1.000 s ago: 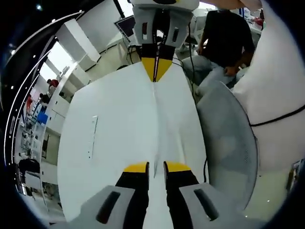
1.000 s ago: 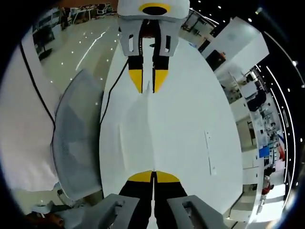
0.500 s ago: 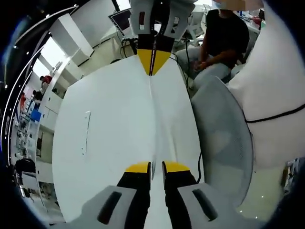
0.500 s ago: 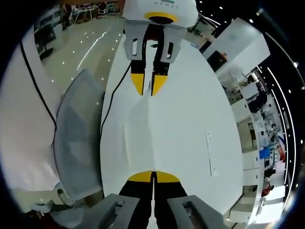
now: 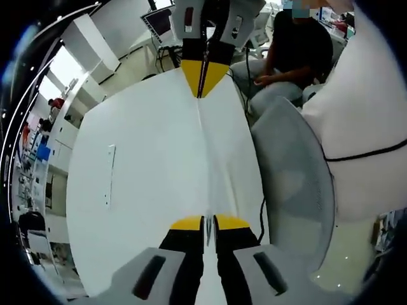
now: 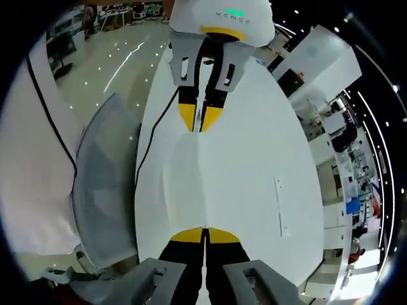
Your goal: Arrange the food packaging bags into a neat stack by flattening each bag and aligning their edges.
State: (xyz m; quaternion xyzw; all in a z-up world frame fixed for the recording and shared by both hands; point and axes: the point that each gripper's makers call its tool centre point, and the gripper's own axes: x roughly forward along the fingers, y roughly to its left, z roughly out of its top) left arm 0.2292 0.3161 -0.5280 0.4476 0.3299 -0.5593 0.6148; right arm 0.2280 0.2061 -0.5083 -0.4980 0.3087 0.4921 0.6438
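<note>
Pinched at the near end by the left gripper (image 5: 208, 222) and at the far end by the right gripper (image 5: 202, 77), the white bag (image 5: 219, 159) hangs stretched above the table (image 5: 127, 190); lowering both ends evenly should land it flat.

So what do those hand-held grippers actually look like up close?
Each hand-held gripper has black jaws tipped in yellow, on a pale grey body with dark slots: the left, the right. The left one's white housing carries a yellow band and a small green marking.
</note>
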